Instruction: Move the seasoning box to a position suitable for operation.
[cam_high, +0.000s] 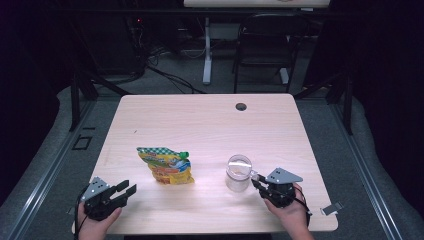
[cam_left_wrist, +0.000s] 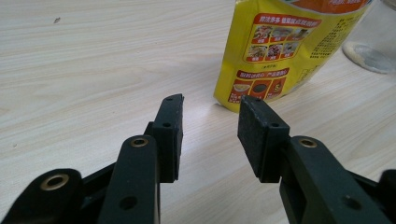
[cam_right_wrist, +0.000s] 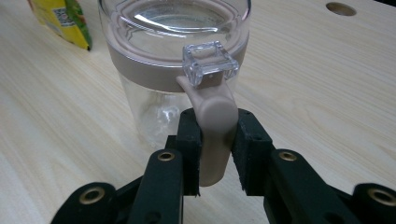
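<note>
I have the clear jar (cam_right_wrist: 173, 70) standing upright on the table (cam_high: 210, 120), toward its near right part, with a beige band around its rim and a transparent lid on top. A beige latch tab (cam_right_wrist: 215, 135) hangs down from that band on the side facing me, with a clear square clasp (cam_right_wrist: 208, 63) at its top. My right hand-held gripper (cam_right_wrist: 215, 154) has its two black pads pressed against the sides of that tab, so it is clamped on the tab, low on the jar's near side. In the high view the same gripper (cam_high: 260, 181) sits just beside the jar (cam_high: 238, 172), with my right hand (cam_high: 290, 210) behind it at the table's near edge. To the left of the jar, apart from it, a yellow snack pouch (cam_high: 167, 166) with a green top lies flat on the table. My left hand-held gripper (cam_left_wrist: 210, 126) rests near the front left corner, its pads standing apart with nothing between them, pointing at the pouch's (cam_left_wrist: 285, 51) bottom edge without touching it.
</note>
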